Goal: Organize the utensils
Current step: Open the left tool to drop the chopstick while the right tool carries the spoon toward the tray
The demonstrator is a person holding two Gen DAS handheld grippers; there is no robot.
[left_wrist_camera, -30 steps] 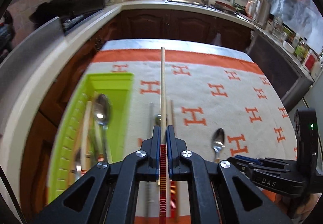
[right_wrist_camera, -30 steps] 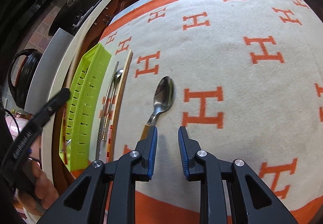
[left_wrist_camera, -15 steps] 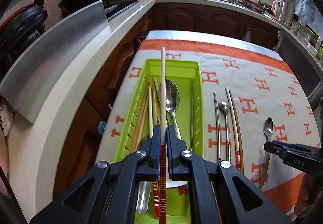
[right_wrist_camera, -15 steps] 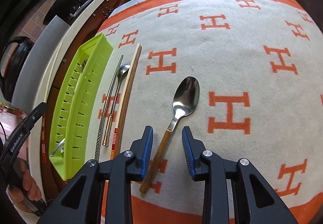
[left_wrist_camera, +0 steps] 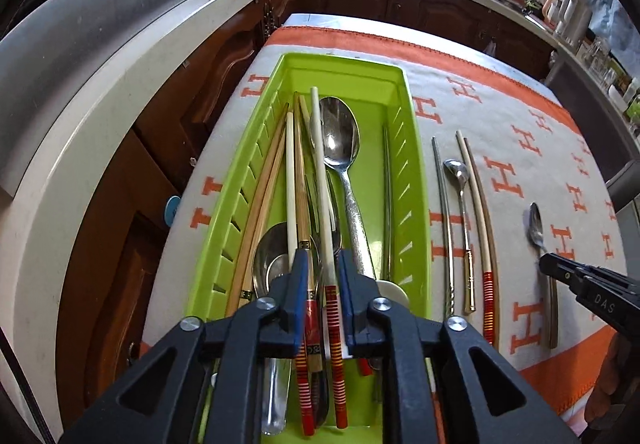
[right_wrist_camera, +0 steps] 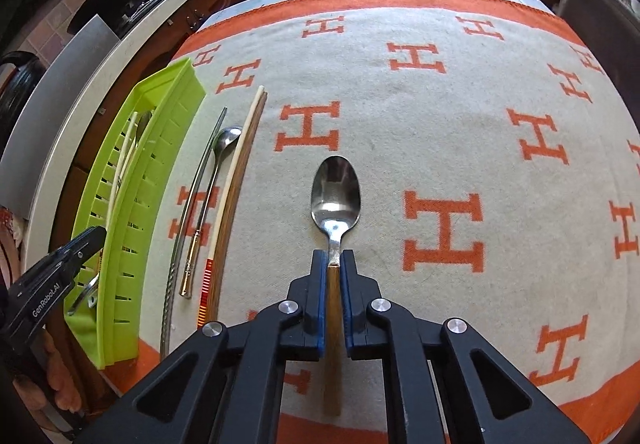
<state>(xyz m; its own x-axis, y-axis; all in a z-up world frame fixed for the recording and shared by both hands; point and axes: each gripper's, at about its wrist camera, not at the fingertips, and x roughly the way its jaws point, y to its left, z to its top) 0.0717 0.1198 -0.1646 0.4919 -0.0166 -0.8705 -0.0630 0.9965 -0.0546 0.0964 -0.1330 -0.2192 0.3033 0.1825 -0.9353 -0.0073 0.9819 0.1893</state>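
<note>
Left gripper (left_wrist_camera: 323, 276) stands open over the green tray (left_wrist_camera: 416, 179); a cream chopstick (left_wrist_camera: 322, 195) lies loose between its fingers among the tray's utensils. Right gripper (right_wrist_camera: 333, 264) is closed to the wooden handle of a spoon (right_wrist_camera: 336, 195) lying on the orange-patterned cloth (right_wrist_camera: 460, 115), right of the tray.

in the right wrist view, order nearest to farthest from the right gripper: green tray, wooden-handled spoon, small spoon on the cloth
1. Wooden-handled spoon: between the right gripper fingers, straight ahead.
2. Small spoon: to the left, among the chopsticks on the cloth.
3. Green tray: farthest left, at the cloth's edge.
</note>
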